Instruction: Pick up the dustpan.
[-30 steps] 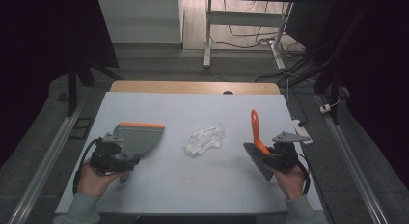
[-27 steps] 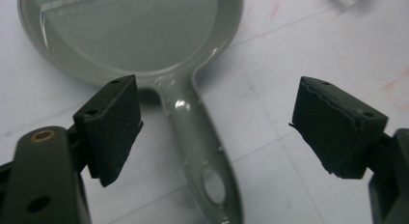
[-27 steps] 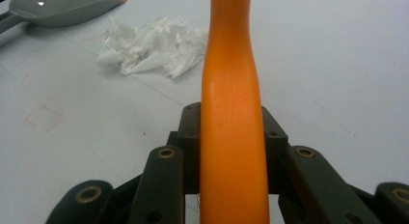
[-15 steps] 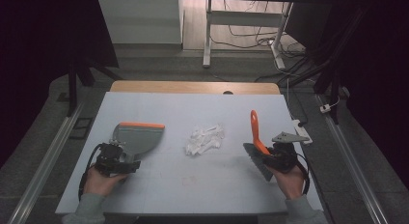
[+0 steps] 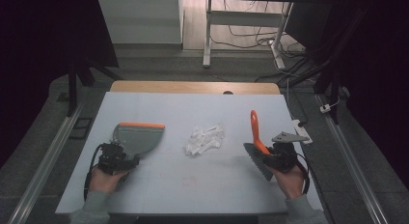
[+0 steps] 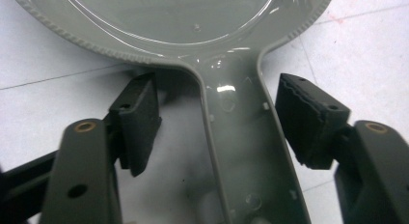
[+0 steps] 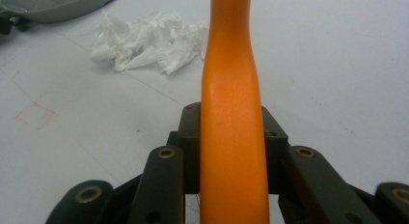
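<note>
Dustpan [image 5: 137, 138] lies flat on the white table [image 5: 159, 185], left of centre, orange lip on its far edge, grey handle [image 6: 241, 137] pointing back at the person. Left gripper [image 5: 126, 157] sits low over that handle, jaws straddling it. They have just been closing, handle between them, but the pads [image 6: 140, 120] are not on it yet: gap visible on both sides in the left gripper view, wider on the left pad side. So: spread, nothing pinched.

Brush [image 5: 255, 147] is on the right side of the table. Its orange handle [image 7: 231, 113] runs up between the right gripper's [image 5: 266, 155] jaws, which are pressed onto it from both sides; the grip is tight. In the high view the handle points away from the person and the dark bristle head hangs at the near end, just over the tabletop.

Crumpled white paper [image 5: 205, 138] sits between dustpan and brush, near centre, apart from both. In the right gripper view it lies ahead and to the left of the handle, with the dustpan's edge in the far corner.

Hands at the near table edge, well apart.
</note>
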